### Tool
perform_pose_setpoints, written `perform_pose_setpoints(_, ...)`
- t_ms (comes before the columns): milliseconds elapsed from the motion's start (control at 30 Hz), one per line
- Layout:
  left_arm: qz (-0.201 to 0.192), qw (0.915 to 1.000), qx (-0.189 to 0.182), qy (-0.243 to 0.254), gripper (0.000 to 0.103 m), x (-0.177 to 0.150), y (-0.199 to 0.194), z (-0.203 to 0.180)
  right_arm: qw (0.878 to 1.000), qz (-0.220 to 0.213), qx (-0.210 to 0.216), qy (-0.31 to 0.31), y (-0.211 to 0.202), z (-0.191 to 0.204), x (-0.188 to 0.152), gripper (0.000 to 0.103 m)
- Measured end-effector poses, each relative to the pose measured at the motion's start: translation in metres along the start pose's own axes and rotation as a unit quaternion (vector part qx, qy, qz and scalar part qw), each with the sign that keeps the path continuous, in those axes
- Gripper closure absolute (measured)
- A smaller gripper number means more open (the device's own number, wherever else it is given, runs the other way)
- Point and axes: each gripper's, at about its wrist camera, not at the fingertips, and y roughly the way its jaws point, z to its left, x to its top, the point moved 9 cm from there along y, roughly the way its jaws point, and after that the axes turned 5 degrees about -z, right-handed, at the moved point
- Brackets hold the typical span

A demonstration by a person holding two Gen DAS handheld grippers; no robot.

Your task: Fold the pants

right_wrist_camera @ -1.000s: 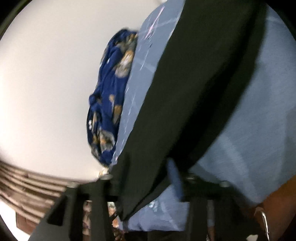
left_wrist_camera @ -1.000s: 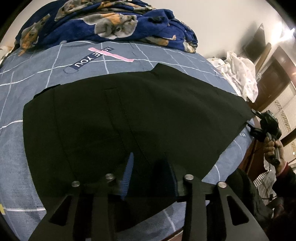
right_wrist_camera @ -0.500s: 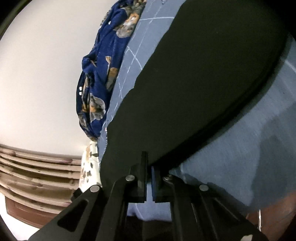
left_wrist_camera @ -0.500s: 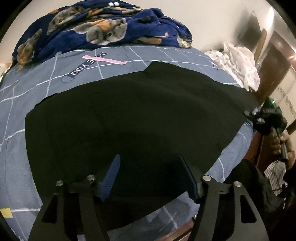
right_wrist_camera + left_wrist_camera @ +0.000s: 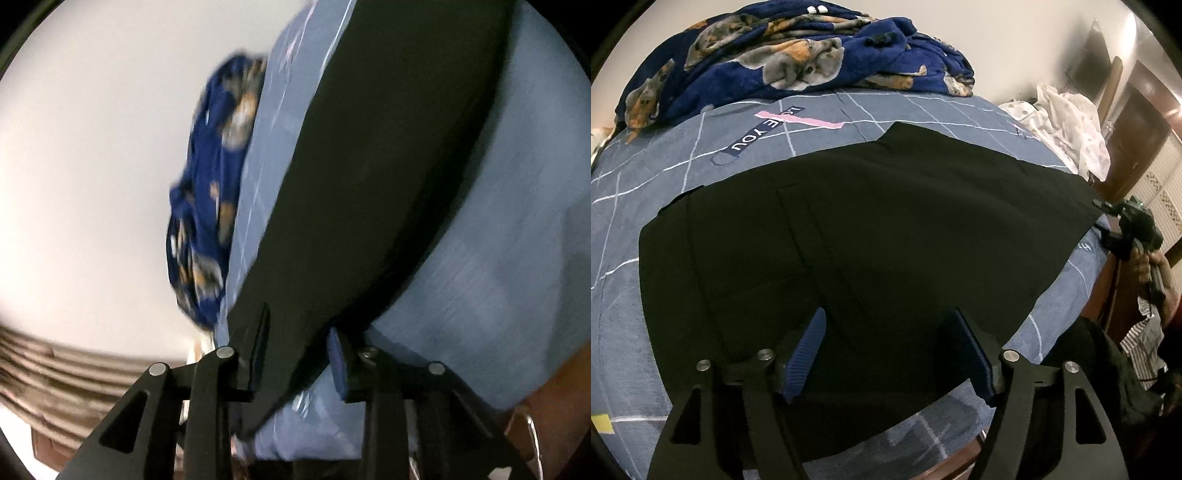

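Releasing after a fold: black pants (image 5: 871, 236) lie flat on the bed (image 5: 646, 155). My left tongs (image 5: 890, 350) are opening above the near hem, gripping nothing. Right tongs (image 5: 295, 350) are opening astride the pants' corner. Next: regrasp the ends for another fold.

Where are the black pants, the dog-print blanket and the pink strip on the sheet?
black pants (image 5: 886, 236): left wrist view, middle of the flat cloth.
dog-print blanket (image 5: 798, 59): left wrist view, centre of the heap.
pink strip (image 5: 801, 120): left wrist view, mid-length.
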Motion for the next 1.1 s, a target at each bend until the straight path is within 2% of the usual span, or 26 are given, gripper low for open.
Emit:
perform_pose_setpoints(67, 0.001, 1.0000, 0.002, 0.002, 0.031, 0.001, 0.000, -0.001, 0.999, -0.028, 0.004, 0.017, -0.016, -0.008, 0.028, 0.073)
perform_pose_setpoints(167, 0.004, 1.0000, 0.007, 0.004, 0.030, 0.001, 0.001, -0.002, 0.996, -0.078, -0.012, 0.030, -0.043, -0.025, 0.076, 0.074)
perform_pose_setpoints(200, 0.004, 1.0000, 0.007, 0.003, 0.030, 0.001, 0.001, -0.002, 0.995, -0.092, -0.014, 0.029, -0.050, -0.029, 0.094, 0.079)
perform_pose_setpoints(233, 0.004, 1.0000, 0.008, 0.001, 0.030, 0.001, 0.001, -0.002, 0.994, -0.105, -0.039, 0.015, -0.058, -0.033, 0.109, 0.094)
perform_pose_setpoints(300, 0.004, 0.9999, 0.009, -0.001, 0.029, 0.002, 0.001, -0.002, 0.988, -0.126, -0.085, -0.005, -0.070, -0.042, 0.134, 0.098)
perform_pose_setpoints(367, 0.004, 0.9999, 0.012, -0.001, 0.028, 0.002, 0.002, -0.003, 0.985, -0.145, -0.098, 0.008, -0.080, -0.053, 0.154, 0.098)
perform_pose_setpoints(467, 0.005, 0.9998, 0.017, 0.007, 0.027, 0.001, 0.004, -0.004, 0.988, -0.139, -0.064, 0.020, -0.082, -0.058, 0.170, 0.097)
perform_pose_setpoints(533, 0.009, 0.9997, 0.020, 0.012, 0.025, 0.001, 0.005, -0.006, 0.985, -0.162, -0.045, 0.045, -0.093, -0.066, 0.178, 0.098)
perform_pose_setpoints(700, 0.009, 0.9997, 0.019, 0.011, 0.023, 0.002, 0.005, -0.007, 0.974, -0.217, -0.039, 0.058, -0.123, -0.072, 0.170, 0.088)
perform_pose_setpoints(733, 0.008, 0.9998, 0.018, 0.009, 0.024, 0.002, 0.006, -0.007, 0.970, -0.233, -0.032, 0.064, -0.132, -0.072, 0.168, 0.077)
perform_pose_setpoints(767, 0.006, 0.9998, 0.017, 0.006, 0.023, 0.002, 0.006, -0.007, 0.966, -0.247, -0.029, 0.069, -0.139, -0.073, 0.165, 0.059)
perform_pose_setpoints(800, 0.006, 0.9998, 0.017, 0.004, 0.023, 0.003, 0.006, -0.007, 0.963, -0.257, -0.033, 0.070, -0.146, -0.074, 0.164, 0.055)
perform_pose_setpoints(1000, -0.008, 0.9996, 0.008, -0.025, 0.023, 0.006, 0.001, -0.003, 0.965, -0.248, -0.063, 0.058, -0.154, -0.074, 0.170, 0.053)
perform_pose_setpoints(1100, -0.022, 0.9988, 0.009, -0.043, 0.023, 0.011, -0.006, -0.001, 0.966, -0.245, -0.061, 0.056, -0.147, -0.069, 0.177, 0.049)
